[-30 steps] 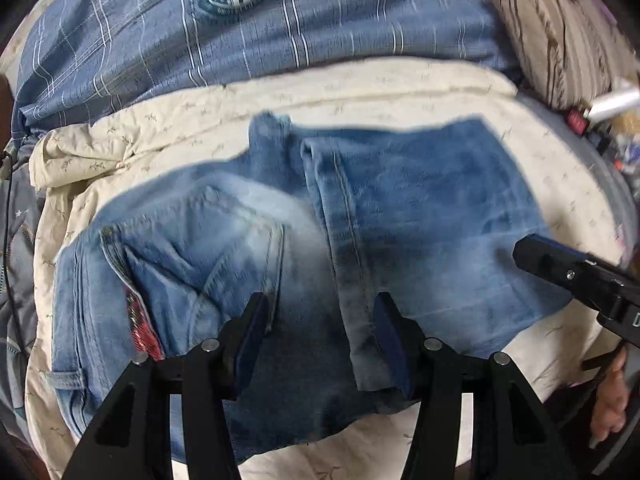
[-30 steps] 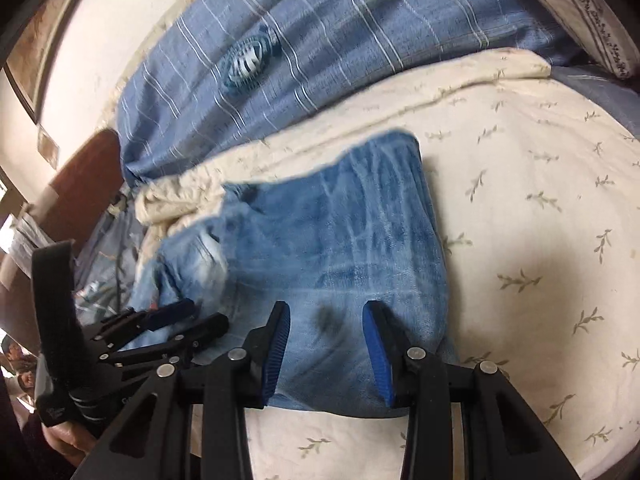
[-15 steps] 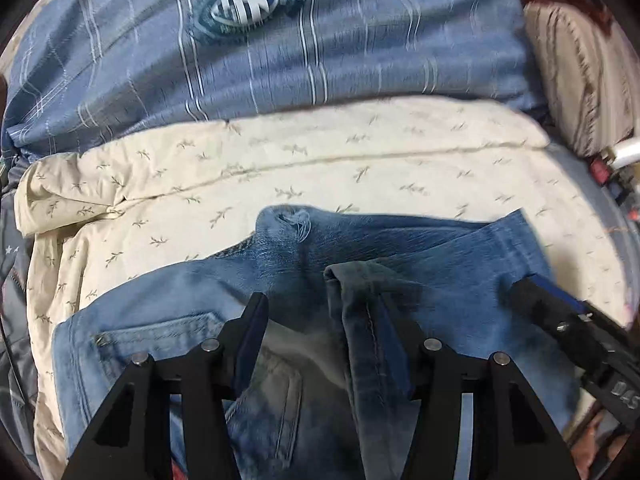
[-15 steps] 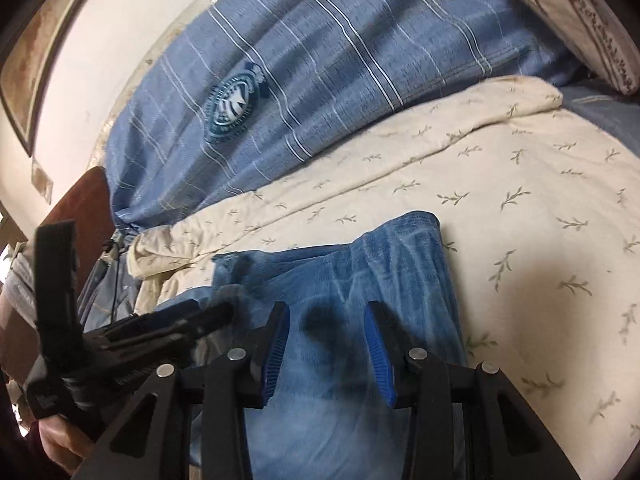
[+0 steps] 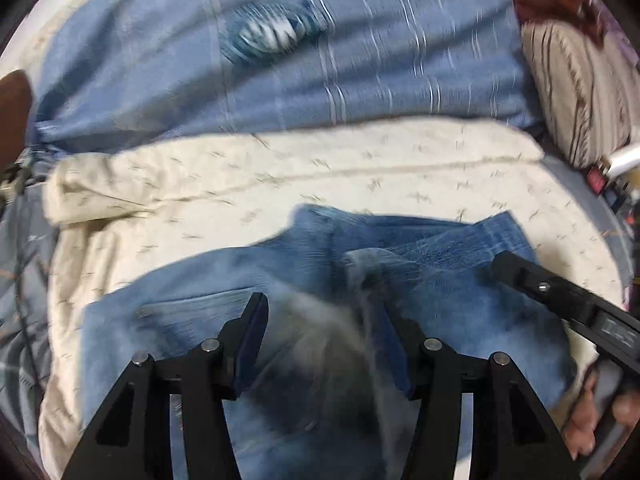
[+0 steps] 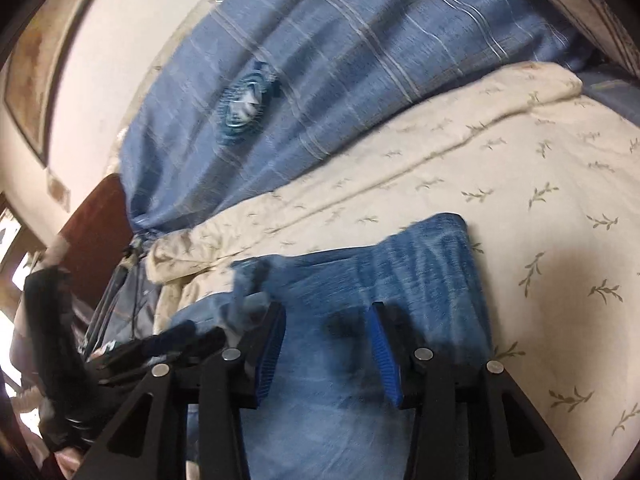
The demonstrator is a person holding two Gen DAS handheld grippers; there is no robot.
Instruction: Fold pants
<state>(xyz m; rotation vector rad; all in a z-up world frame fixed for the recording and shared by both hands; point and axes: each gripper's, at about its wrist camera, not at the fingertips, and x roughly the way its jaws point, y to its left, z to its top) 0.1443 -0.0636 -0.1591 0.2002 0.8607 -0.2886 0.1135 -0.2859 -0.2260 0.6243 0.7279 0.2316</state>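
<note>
Lying on bedsheet, one jeans, two tools

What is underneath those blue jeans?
The jeans lie on a cream sheet printed with small leaf sprigs. What the sheet looks like directly beneath them is covered.

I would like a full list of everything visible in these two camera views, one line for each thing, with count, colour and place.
jeans: one, blue denim, folded, on the cream bedcover, under both grippers
bedcover: one, cream with small leaf print, beneath the jeans
checked cloth: one, blue with pale stripes and a round emblem, behind the bedcover
striped cushion: one, beige with dark stripes, far right
wall: pale, upper left in the right view
left hand-held gripper: one, black with blue pads, jaws apart over the jeans
right hand-held gripper: one, black with blue pads, jaws apart and just opened further, over the jeans
fingers: of the person, lower right
</note>
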